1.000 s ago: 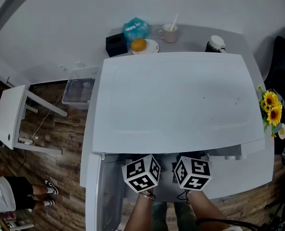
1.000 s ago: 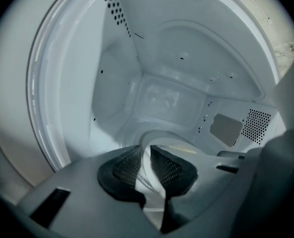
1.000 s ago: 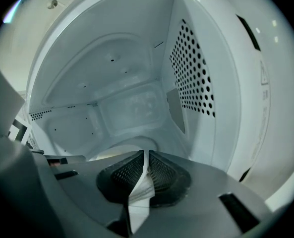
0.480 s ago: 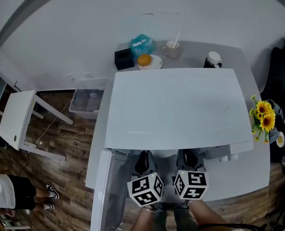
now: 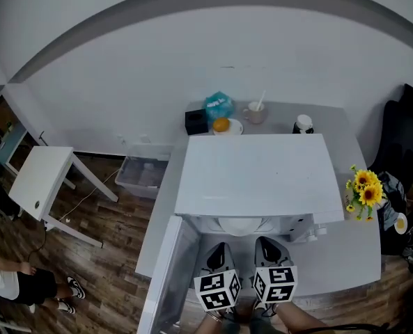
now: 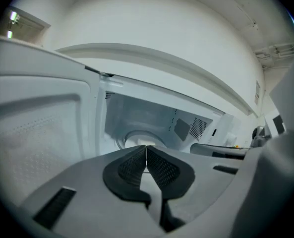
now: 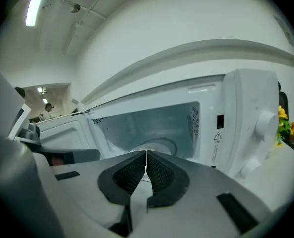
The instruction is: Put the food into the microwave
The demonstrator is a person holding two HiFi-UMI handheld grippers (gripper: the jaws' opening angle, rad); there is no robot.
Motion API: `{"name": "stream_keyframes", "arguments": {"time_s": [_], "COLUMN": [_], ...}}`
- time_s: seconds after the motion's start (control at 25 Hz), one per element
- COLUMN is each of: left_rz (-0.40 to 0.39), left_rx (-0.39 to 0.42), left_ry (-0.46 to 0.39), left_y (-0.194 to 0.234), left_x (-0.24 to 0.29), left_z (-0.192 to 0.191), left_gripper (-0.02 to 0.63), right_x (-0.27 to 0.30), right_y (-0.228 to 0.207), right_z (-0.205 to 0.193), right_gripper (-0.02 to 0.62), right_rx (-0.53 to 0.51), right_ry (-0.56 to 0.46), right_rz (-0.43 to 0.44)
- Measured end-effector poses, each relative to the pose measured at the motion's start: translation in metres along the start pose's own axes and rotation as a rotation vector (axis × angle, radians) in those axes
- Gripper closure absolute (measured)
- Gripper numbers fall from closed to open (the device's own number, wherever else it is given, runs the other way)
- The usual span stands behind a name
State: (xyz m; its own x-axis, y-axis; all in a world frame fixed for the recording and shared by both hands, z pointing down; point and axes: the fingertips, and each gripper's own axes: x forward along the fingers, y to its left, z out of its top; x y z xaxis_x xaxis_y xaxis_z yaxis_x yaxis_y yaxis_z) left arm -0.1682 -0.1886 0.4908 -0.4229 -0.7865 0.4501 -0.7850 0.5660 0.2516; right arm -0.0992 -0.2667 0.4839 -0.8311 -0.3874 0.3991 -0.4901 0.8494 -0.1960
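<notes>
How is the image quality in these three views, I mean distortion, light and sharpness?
Head view: strong fisheye, a straight line on the wall bends into an arch above the microwave; the light is even. Left gripper view: dark round corners, and the shut left gripper looks soft up close. Right gripper view: same dark corners, a ceiling lamp glares at top left, and the shut right gripper looks soft.
</notes>
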Motion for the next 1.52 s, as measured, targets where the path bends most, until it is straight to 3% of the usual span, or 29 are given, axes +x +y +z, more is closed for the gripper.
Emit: {"name": "stream_keyframes", "arguments": {"time_s": [0.56, 1.52], "left_rz": [-0.046, -0.055], "left_rx": [0.062, 0.065], "left_ry": [-0.032, -0.045], "left_y": [-0.026, -0.035], "left_x": [-0.052, -0.06], "left_z": [0.011, 0.012], "left_gripper": [0.6, 0.6], "right_x": [-0.06, -0.075], "right_y": [0.008, 0.006], "right_z": [0.009, 0.007], "right_gripper": [0.577, 0.577], "right_rx": [-0.099, -0.069], "right_ry": [-0.026, -0.037], "right_rz": [0.04, 0.031]}}
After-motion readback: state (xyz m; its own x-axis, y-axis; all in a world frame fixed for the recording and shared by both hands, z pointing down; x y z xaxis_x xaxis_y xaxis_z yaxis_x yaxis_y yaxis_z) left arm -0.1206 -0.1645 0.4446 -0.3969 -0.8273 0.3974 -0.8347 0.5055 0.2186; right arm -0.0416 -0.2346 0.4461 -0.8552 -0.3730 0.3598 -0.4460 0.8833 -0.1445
